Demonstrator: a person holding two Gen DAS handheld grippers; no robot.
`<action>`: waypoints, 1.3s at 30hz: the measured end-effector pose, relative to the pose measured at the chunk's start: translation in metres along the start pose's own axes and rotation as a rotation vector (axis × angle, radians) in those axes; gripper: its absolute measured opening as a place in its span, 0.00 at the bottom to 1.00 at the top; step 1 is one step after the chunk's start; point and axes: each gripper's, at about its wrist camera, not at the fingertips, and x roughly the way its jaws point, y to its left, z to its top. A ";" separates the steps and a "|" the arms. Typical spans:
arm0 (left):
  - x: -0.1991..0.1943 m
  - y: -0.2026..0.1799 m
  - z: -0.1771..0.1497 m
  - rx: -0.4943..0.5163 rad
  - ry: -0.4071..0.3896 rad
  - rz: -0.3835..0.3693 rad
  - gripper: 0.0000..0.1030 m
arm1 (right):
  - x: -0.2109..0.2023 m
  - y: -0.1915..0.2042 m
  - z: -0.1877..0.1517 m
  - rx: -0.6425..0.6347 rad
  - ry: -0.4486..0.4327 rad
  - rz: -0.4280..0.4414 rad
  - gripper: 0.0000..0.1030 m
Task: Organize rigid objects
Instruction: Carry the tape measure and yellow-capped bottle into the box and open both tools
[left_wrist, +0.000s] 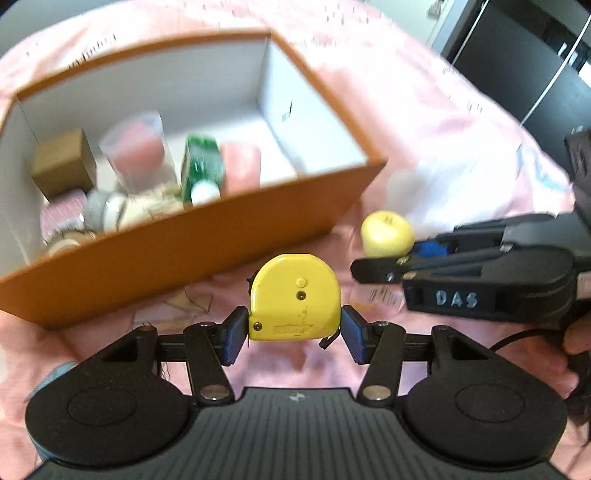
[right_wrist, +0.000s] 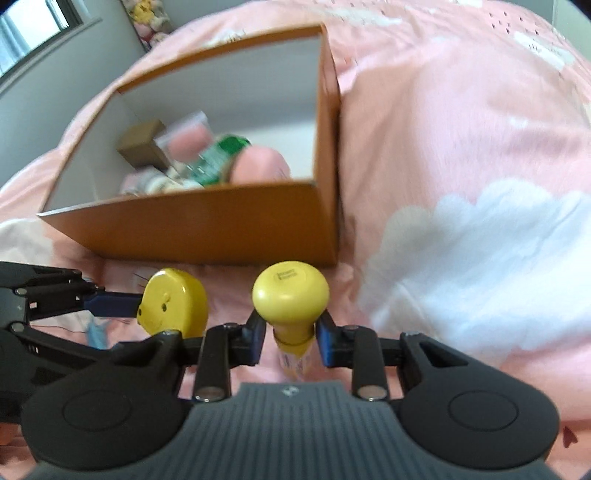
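Observation:
My left gripper (left_wrist: 294, 334) is shut on a yellow tape measure (left_wrist: 294, 297), held just in front of the orange cardboard box (left_wrist: 207, 236). The tape measure also shows in the right wrist view (right_wrist: 173, 304). My right gripper (right_wrist: 290, 338) is shut on a small bottle with a round yellow cap (right_wrist: 290, 293), held near the box's front right corner (right_wrist: 325, 225). The yellow cap (left_wrist: 387, 233) and the right gripper (left_wrist: 373, 267) show at the right of the left wrist view.
The box holds a brown carton (left_wrist: 62, 162), a clear cup (left_wrist: 138, 147), a green bottle (left_wrist: 202, 170), a pink item (left_wrist: 242, 166) and tape rolls (left_wrist: 96, 214). All lies on a pink bedspread with white clouds (right_wrist: 480, 240). Dark furniture (left_wrist: 517, 55) stands far right.

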 end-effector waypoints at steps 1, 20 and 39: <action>-0.007 0.000 0.002 -0.008 -0.018 -0.001 0.60 | -0.006 0.004 -0.001 -0.008 -0.013 0.002 0.27; -0.067 0.022 0.073 -0.145 -0.329 0.087 0.60 | -0.090 0.058 0.073 -0.172 -0.276 0.013 0.27; 0.020 0.058 0.091 -0.149 -0.186 0.169 0.60 | 0.047 0.089 0.107 -0.381 0.003 -0.202 0.27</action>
